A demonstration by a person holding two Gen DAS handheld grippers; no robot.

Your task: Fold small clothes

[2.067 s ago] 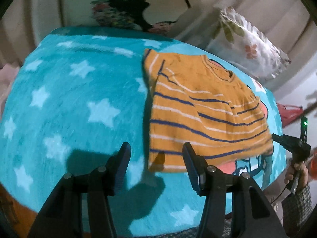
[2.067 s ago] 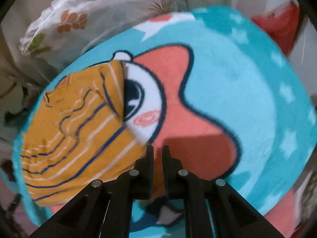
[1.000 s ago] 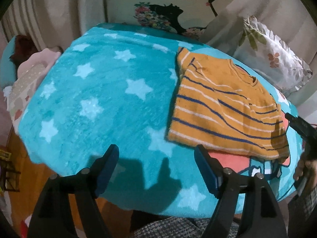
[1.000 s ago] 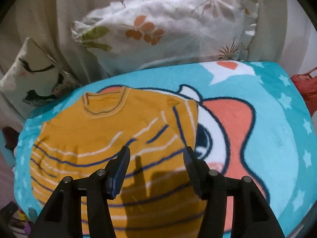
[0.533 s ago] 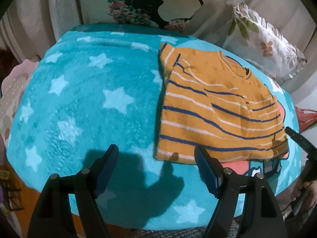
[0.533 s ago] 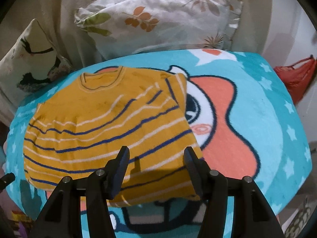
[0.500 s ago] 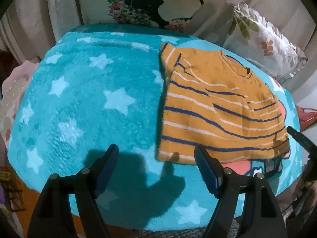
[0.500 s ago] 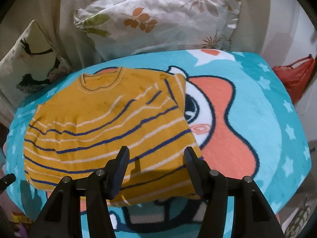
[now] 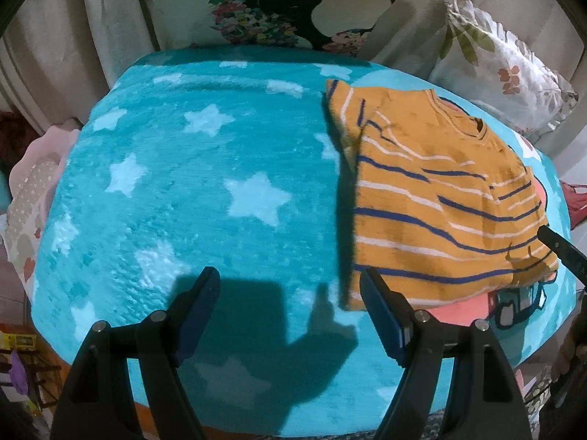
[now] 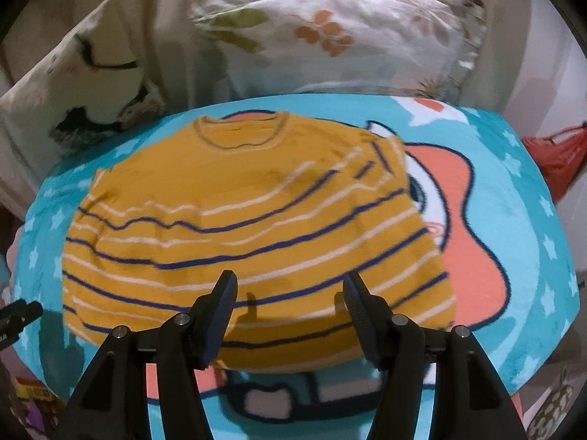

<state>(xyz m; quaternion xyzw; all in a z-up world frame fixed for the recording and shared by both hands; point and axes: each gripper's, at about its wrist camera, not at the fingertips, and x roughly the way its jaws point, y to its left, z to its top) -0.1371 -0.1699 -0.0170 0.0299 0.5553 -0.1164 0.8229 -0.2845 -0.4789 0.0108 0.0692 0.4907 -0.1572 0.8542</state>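
Note:
An orange shirt point(image 9: 433, 198) with blue and white stripes lies flat on a teal star blanket point(image 9: 183, 183), neckline away from me, both sleeves tucked in. My left gripper point(image 9: 290, 282) hangs open over bare blanket, its right finger just beside the shirt's near left corner. In the right wrist view the shirt point(image 10: 256, 220) fills the middle, and my right gripper point(image 10: 290, 282) stands open above its near hem with nothing between the pads. The right gripper's finger tip point(image 9: 561, 253) shows at the shirt's right edge in the left wrist view.
A leaf-print pillow point(image 10: 330, 36) and a picture cushion point(image 10: 73, 91) lean at the back of the blanket point(image 10: 513, 220). A red bag point(image 10: 557, 154) lies off the right side. Pink cloth point(image 9: 33, 183) sits beyond the left edge. The blanket's near edge drops off close below both grippers.
The right gripper has slid left along the shirt's near hem toward its middle. The left gripper has shifted left, so the shirt's corner now sits by its right finger.

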